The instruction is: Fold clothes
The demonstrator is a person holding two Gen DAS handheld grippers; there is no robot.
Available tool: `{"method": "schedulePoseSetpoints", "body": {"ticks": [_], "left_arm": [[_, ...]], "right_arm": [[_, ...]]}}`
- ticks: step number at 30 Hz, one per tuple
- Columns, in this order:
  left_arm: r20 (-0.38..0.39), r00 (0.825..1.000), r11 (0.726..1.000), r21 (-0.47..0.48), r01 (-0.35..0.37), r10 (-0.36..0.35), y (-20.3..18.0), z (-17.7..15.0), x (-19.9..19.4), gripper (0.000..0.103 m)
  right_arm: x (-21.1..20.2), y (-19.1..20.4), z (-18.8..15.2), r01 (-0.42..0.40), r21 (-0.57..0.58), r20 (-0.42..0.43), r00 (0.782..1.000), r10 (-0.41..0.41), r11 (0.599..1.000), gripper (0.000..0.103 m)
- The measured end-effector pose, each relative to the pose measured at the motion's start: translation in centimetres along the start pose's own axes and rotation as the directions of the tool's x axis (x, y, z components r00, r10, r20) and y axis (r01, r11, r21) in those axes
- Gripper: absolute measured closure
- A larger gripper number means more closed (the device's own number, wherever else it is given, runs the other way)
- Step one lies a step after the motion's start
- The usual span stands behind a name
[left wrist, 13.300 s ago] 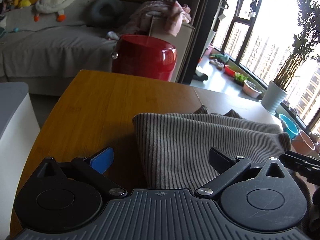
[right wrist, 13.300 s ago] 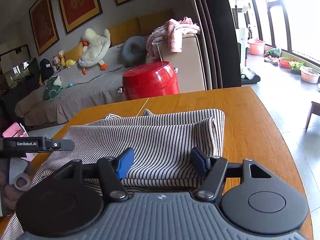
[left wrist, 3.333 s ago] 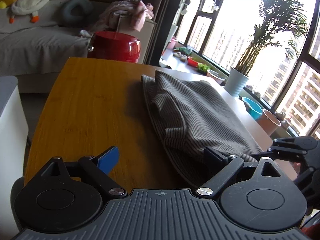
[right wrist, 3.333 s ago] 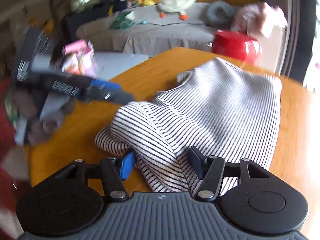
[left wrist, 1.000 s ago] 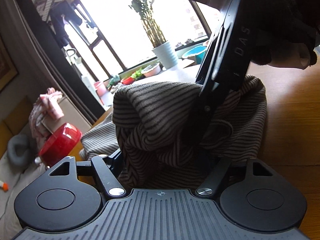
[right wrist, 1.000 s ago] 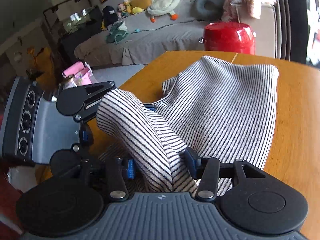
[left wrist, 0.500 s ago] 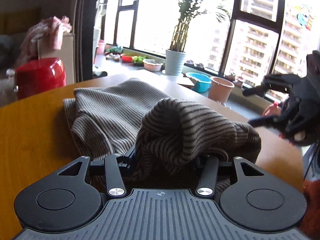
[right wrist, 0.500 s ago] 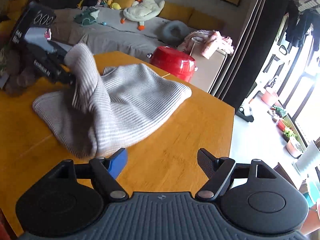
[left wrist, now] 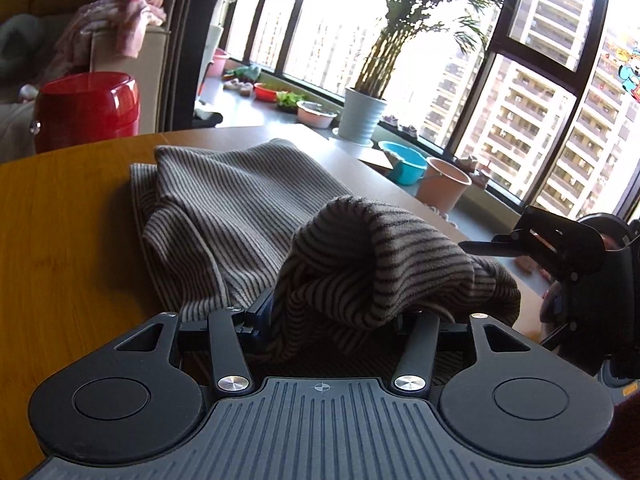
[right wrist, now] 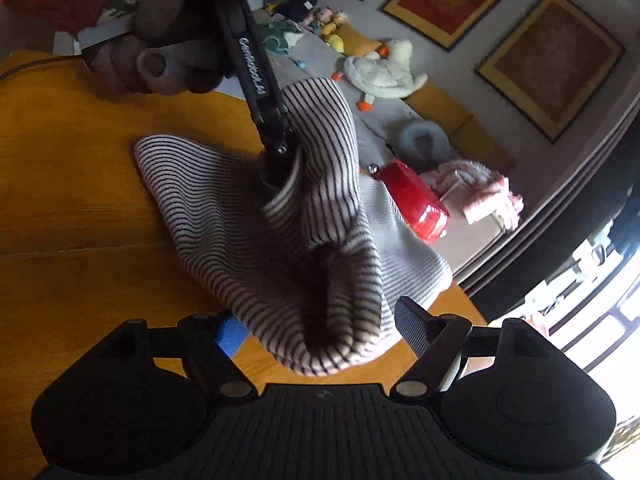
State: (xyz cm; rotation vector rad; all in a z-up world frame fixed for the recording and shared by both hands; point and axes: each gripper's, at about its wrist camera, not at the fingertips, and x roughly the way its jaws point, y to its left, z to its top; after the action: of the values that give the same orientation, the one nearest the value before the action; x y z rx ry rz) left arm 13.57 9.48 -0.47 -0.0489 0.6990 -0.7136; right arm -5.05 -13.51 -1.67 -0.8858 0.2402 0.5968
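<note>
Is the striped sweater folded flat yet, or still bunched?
Still bunched: the left gripper holds a rumpled fold of the striped sweater raised off the table.

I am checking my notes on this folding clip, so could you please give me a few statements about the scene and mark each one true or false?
1. The left tongs are shut on the striped garment. True.
2. The right tongs are shut on the garment. False: they are open, with the cloth's near end between the fingers but not pinched.
3. The garment is fully lifted off the wooden table. False: much of it lies on the table; only one bunched part is raised.
4. A red container stands beyond the table's far edge. True.
5. A potted plant stands by the window. True.
</note>
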Motion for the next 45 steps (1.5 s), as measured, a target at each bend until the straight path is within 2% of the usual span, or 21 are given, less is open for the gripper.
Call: {"method": "schedulePoseSetpoints", "body": {"ticks": [4, 6, 7, 9, 11, 14, 17, 20, 23, 26, 28, 29, 30, 32, 35, 37, 39, 40, 42, 44, 45], "left_arm": [[-0.008, 1.0, 1.0, 0.025, -0.011, 0.011, -0.6, -0.3, -0.6, 0.046], [-0.012, 0.999, 0.996, 0.076, -0.036, 0.037, -1.2, -0.7, -1.4, 0.042], [-0.008, 0.998, 0.993, 0.109, -0.053, 0.054, -1.6, -1.0, -2.1, 0.04], [0.007, 0.995, 0.98, 0.177, -0.095, 0.095, -2.5, -2.0, -4.0, 0.021], [0.025, 0.991, 0.964, 0.232, -0.133, 0.131, -3.3, -3.0, -5.9, 0.016], [0.038, 0.986, 0.935, 0.313, -0.165, 0.161, -4.4, -4.6, -7.8, 0.009], [0.044, 0.977, 0.877, 0.433, -0.208, 0.21, -6.1, -6.0, -7.6, 0.008], [0.084, 0.963, 0.796, 0.547, -0.26, 0.257, -7.5, -6.7, -5.8, 0.008], [0.125, 0.956, 0.719, 0.634, -0.283, 0.265, -7.9, -6.5, -3.3, 0.008], [0.131, 0.959, 0.681, 0.68, -0.272, 0.252, -7.6, -5.4, -0.5, 0.008], [0.093, 0.973, 0.731, 0.647, -0.219, 0.209, -7.3, -4.9, -0.2, 0.01], [0.072, 0.98, 0.759, 0.624, -0.189, 0.185, -7.2, -4.7, -0.2, 0.023], [0.052, 0.986, 0.785, 0.599, -0.158, 0.159, -7.1, -4.4, -0.1, 0.037], [0.015, 0.994, 0.832, 0.546, -0.096, 0.105, -6.8, -4.0, -0.1, 0.043], [-0.034, 0.999, 0.889, 0.458, -0.001, 0.019, -6.5, -3.3, 0.0, 0.051], [-0.068, 0.996, 0.941, 0.329, 0.083, -0.064, -6.3, -2.7, -1.4, 0.054], [-0.089, 0.983, 0.967, 0.182, 0.175, -0.161, -6.3, -2.1, -3.3, 0.054], [-0.095, 0.968, 0.969, 0.062, 0.238, -0.232, -5.8, -1.6, -4.4, 0.054], [-0.076, 0.934, 0.933, -0.125, 0.338, -0.349, -4.7, -0.9, -6.0, 0.052], [-0.035, 0.906, 0.886, -0.23, 0.402, -0.421, -3.6, -0.3, -7.2, 0.047], [-0.018, 0.905, 0.88, -0.243, 0.409, -0.425, -3.1, 0.0, -7.5, 0.042]], "right_arm": [[0.6, 1.0, 1.5, -0.038, -0.087, -0.009, 0.999, 0.038, 0.996, 0.034], [1.3, -0.2, 2.2, -0.126, 0.041, -0.055, 0.99, 0.128, 0.991, 0.058], [1.8, -1.3, 2.3, -0.17, 0.151, -0.072, 0.981, 0.182, 0.974, 0.06], [3.1, -4.0, 1.8, -0.239, 0.391, -0.081, 0.953, 0.292, 0.889, 0.061], [4.2, -6.6, 0.8, -0.277, 0.602, -0.053, 0.922, 0.384, 0.749, 0.061], [5.4, -9.2, -0.6, -0.303, 0.77, 0.012, 0.887, 0.462, 0.562, 0.061], [6.1, -10.4, -1.7, -0.319, 0.832, 0.057, 0.864, 0.5, 0.455, 0.061], [6.5, -10.9, -2.1, -0.324, 0.849, 0.074, 0.855, 0.514, 0.417, 0.061], [6.3, -10.9, -2.2, -0.334, 0.827, 0.063, 0.855, 0.514, 0.453, 0.061], [5.6, -10.2, -1.4, -0.333, 0.727, 0.006, 0.878, 0.479, 0.601, 0.061], [4.9, -9.0, -0.4, -0.3, 0.62, -0.049, 0.907, 0.418, 0.725, 0.06], [4.5, -8.2, 0.0, -0.273, 0.557, -0.076, 0.924, 0.376, 0.784, 0.059], [4.1, -7.9, 0.2, -0.258, 0.521, -0.089, 0.931, 0.353, 0.813, 0.058], [3.2, -7.6, 0.5, -0.243, 0.483, -0.104, 0.938, 0.331, 0.841, 0.062], [1.1, -8.1, 0.8, -0.282, 0.506, -0.085, 0.924, 0.372, 0.815, 0.067], [-1.0, -8.9, 1.4, -0.316, 0.519, -0.057, 0.914, 0.401, 0.794, 0.068], [-4.0, -10.0, 2.5, -0.348, 0.519, -0.01, 0.911, 0.413, 0.781, 0.068], [-5.5, -10.8, 3.1, -0.362, 0.516, 0.02, 0.911, 0.412, 0.776, 0.068], [-7.7, -12.5, 4.5, -0.389, 0.513, 0.083, 0.91, 0.406, 0.765, 0.068], [-7.8, -14.4, 5.5, -0.414, 0.519, 0.139, 0.904, 0.404, 0.748, 0.066], [-6.9, -15.1, 5.5, -0.42, 0.53, 0.154, 0.902, 0.404, 0.736, 0.066]]}}
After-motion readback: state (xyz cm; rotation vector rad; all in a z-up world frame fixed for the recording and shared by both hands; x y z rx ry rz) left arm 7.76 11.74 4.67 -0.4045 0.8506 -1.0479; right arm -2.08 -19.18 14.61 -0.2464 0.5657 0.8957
